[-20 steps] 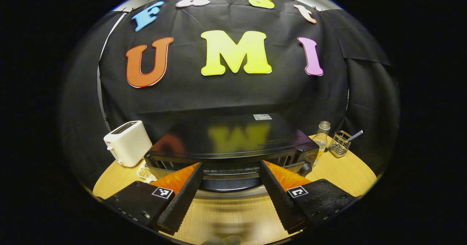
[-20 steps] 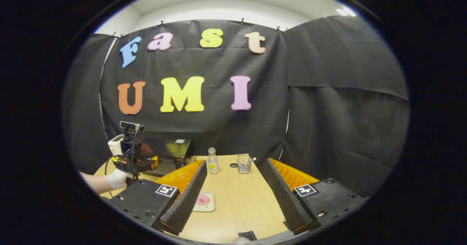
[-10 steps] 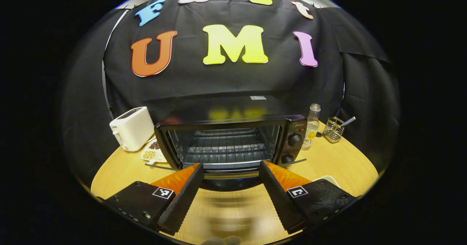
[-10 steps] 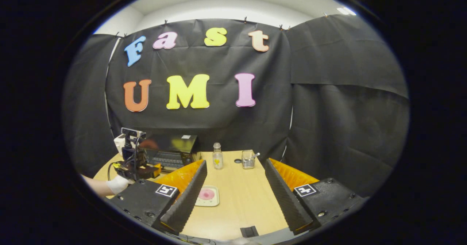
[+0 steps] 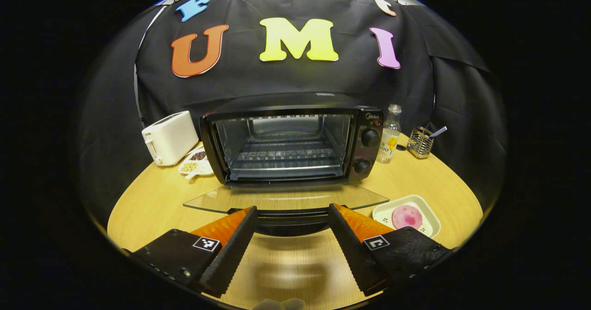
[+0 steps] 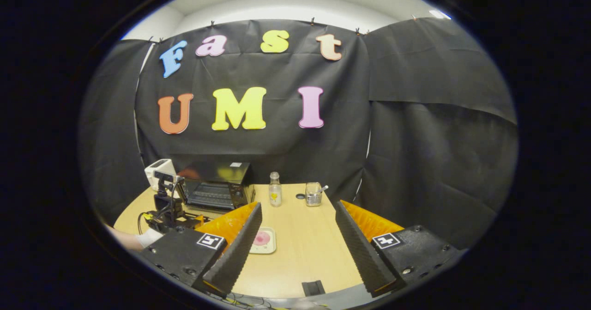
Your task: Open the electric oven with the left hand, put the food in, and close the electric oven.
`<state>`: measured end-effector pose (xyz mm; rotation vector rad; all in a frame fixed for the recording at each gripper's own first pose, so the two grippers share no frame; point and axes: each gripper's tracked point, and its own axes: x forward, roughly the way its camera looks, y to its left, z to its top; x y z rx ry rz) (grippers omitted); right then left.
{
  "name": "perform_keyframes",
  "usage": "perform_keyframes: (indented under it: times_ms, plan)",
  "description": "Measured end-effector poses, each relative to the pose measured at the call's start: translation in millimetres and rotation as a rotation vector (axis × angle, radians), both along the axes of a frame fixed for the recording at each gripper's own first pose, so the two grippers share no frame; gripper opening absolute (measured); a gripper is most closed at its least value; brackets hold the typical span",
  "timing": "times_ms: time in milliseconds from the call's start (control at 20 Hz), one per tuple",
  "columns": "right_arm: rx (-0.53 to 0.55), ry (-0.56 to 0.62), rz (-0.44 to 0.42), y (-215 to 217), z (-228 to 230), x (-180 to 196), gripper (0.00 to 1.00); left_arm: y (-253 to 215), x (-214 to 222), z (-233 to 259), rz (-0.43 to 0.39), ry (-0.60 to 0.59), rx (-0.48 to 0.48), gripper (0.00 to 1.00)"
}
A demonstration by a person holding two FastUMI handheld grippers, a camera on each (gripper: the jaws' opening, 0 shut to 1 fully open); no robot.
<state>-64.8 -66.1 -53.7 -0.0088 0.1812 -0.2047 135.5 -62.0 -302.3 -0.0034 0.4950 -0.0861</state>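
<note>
1. One oven (image 5: 286,146) sits toward the back of the round table (image 5: 152,199), and its glass door (image 5: 286,198) hangs all the way down, flat, with the wire rack inside bare.
2. Left gripper (image 5: 292,238) is just in front of the door's handle edge, fingers spread wide with nothing between them; the handle lies across the gap, but I can't see either finger pressing on it.
3. Opening looks done, so I'd call this the handover to the loading step.
4. One piece of food, a pink round (image 5: 407,216), lies on one pale tray (image 5: 432,219) near the table's front right edge, beside the open door's right corner.
5. Right gripper (image 6: 298,243) hangs well back over the table's near edge, fingers apart and empty, the tray showing beside its left finger.
6. Next move, by my read: the right gripper goes to that tray, picks up tray or food, then clears the lowered door on the way to the rack.
7. Also counted: one white toaster (image 5: 169,136), one bottle (image 5: 388,133), one wire holder (image 5: 419,142), one small dish of grains (image 5: 194,163).
</note>
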Motion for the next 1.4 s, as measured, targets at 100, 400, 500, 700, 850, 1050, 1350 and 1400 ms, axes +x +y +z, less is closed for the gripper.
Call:
perform_keyframes:
  times_ms: [100, 400, 500, 700, 850, 1050, 1350, 1400]
  plan:
    - [0.0, 0.004, -0.003, -0.2, -2.6, -0.8, 1.0, -1.2, -5.1, -9.5, 0.002, 0.019, -0.002, 0.96]
    - [0.0, 0.026, -0.011, -1.1, -12.7, -2.3, 1.0, -2.6, -16.6, -49.7, 0.004, 0.122, -0.007, 0.97]
    - [0.003, 0.031, -0.013, -0.9, -14.6, 0.1, 1.0, -1.5, -17.6, -60.8, 0.012, 0.159, -0.022, 0.97]
    - [0.01, 0.043, -0.015, -0.1, -20.1, 1.0, 1.0, -1.2, -17.5, -63.9, 0.008, 0.169, -0.016, 0.97]
    - [0.007, 0.043, -0.009, 1.7, -24.2, 4.9, 0.98, 1.1, -17.2, -55.6, 0.008, 0.135, -0.016, 0.97]
    - [0.021, 0.059, 0.005, -0.5, -42.0, 19.8, 1.0, 13.2, -23.6, -26.2, 0.01, 0.069, -0.018, 0.97]
    - [0.065, 0.187, 0.094, 0.6, -103.8, 68.3, 1.0, 43.0, -46.4, 58.1, 0.033, -0.086, -0.018, 0.97]
    - [0.073, 0.21, 0.112, -0.5, -116.2, 78.9, 1.0, 47.6, -52.4, 74.6, 0.039, -0.111, -0.009, 0.97]
